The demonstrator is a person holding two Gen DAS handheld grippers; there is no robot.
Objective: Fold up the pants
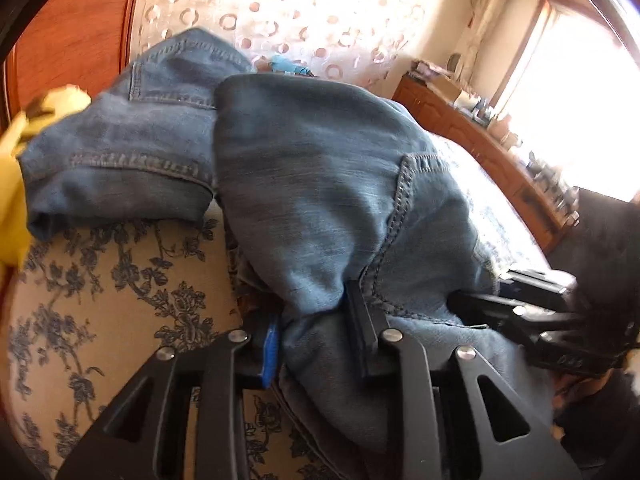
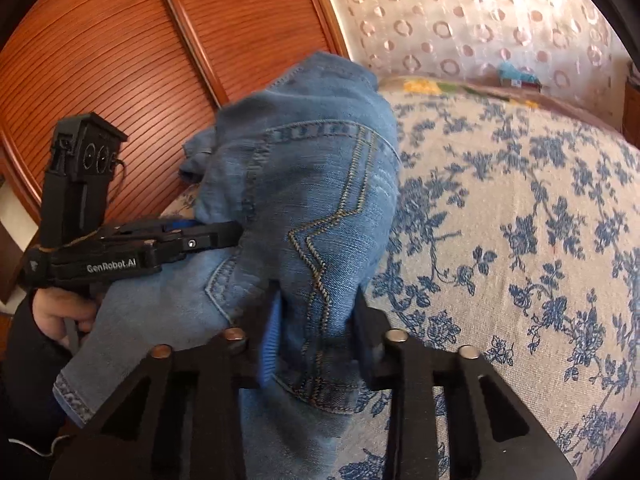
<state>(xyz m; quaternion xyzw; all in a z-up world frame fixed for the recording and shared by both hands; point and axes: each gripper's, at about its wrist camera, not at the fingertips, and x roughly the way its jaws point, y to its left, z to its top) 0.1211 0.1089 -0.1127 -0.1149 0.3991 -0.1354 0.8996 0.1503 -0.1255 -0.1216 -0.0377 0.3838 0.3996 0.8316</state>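
Blue denim pants [image 1: 304,184] lie bunched on a bed with a floral cover [image 1: 120,280]. In the left wrist view my left gripper [image 1: 316,340] is shut on a thick fold of the denim, which bulges up between its black fingers. The right gripper shows at the right edge there, also in the cloth. In the right wrist view my right gripper [image 2: 316,340] is shut on the pants [image 2: 320,200] near a zigzag-stitched pocket. The left gripper [image 2: 224,236] comes in from the left, clamped on the same garment, with a hand [image 2: 60,312] on its handle.
A ribbed wooden wardrobe door [image 2: 120,60] stands behind the bed at the left. A patterned curtain [image 2: 460,20] hangs at the back. A wooden dresser [image 1: 500,160] with small items runs under a bright window. Something yellow [image 1: 24,140] lies at the left edge.
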